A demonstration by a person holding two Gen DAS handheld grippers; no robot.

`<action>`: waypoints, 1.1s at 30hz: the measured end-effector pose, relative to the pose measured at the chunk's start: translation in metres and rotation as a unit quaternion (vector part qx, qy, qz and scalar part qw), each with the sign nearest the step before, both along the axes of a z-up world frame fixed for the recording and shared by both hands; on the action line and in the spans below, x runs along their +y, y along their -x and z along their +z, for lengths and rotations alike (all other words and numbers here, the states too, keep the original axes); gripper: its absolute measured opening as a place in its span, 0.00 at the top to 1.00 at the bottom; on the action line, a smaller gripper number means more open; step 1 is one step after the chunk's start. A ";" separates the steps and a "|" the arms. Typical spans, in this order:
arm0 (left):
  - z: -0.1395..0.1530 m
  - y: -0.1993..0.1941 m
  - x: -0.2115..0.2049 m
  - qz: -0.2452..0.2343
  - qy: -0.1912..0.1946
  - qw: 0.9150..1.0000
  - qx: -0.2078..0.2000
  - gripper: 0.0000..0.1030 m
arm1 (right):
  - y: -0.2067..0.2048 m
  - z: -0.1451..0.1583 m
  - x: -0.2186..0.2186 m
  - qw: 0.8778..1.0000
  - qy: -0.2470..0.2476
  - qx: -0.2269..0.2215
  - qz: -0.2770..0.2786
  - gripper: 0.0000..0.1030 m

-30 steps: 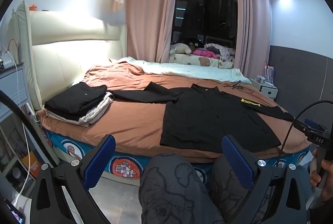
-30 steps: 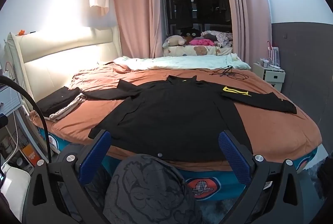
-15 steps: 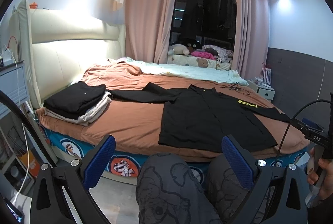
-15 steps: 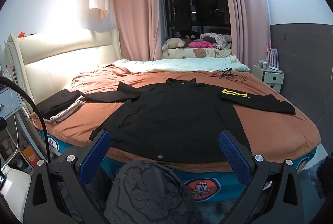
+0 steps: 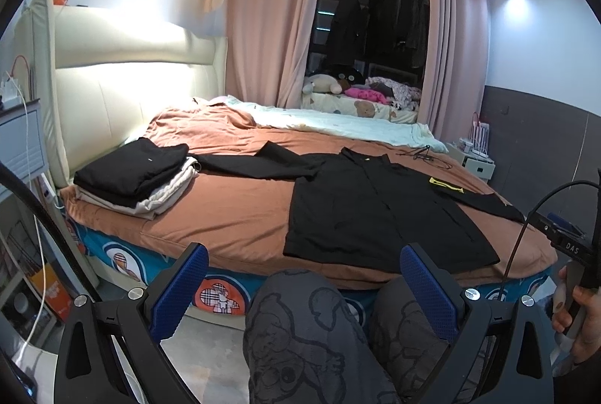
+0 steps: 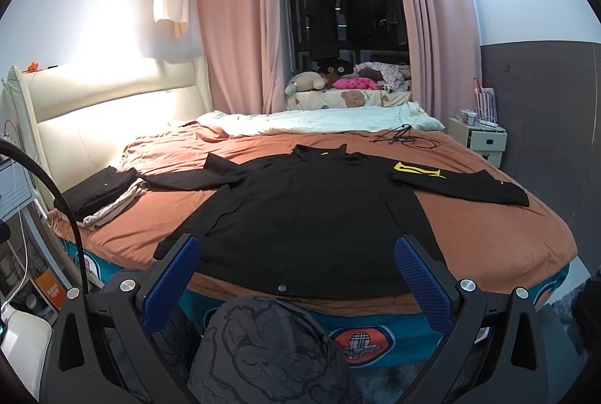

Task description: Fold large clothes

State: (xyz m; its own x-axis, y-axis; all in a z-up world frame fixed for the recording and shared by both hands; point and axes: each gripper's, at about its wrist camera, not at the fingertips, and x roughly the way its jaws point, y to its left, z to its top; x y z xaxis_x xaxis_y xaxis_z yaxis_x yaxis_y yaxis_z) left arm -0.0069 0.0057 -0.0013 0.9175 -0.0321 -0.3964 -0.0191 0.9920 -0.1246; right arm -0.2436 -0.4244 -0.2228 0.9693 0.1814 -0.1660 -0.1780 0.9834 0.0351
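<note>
black jacket point(image 6: 311, 212) lies flat and face up on the bed point(image 6: 499, 235), spread over the brown cover, hem at the near edge of the bed, collar toward the far side. both sleeves out sideways; the one with the yellow patch point(image 6: 417, 171) reaches toward the nightstand point(image 6: 480, 139) side of the bed, the other runs toward the headboard point(image 6: 112, 118) side and ends touching the stack of folded clothes point(image 5: 135, 178). that stack sits on the bed's near corner by the headboard, black on top, pale below.

left gripper point(image 5: 304, 283) fingers spread wide, nothing between them, held off the bed short of its near edge. right gripper point(image 6: 296, 276) same: fingers apart, empty, in front of the jacket hem, not touching.

person's knees in grey printed trousers point(image 5: 323, 336) sit between both grippers and the bed, partly blocking the hem. black cable point(image 6: 405, 139) loose on the bed past the collar. light quilt point(image 6: 319, 120) bunched along the bed's far side. hand point(image 5: 578, 313) holding the other gripper's handle shows at the left view's edge.
</note>
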 end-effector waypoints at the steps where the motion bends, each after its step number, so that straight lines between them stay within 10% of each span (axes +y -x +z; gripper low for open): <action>1: -0.001 0.000 -0.001 -0.001 -0.001 1.000 0.001 0.00 | 0.000 0.000 0.000 1.000 0.000 -0.001 0.000 0.00; 33: -0.001 0.015 0.001 -0.020 -0.014 1.000 -0.013 0.01 | 0.006 -0.001 -0.010 1.000 -0.003 -0.003 0.004 0.00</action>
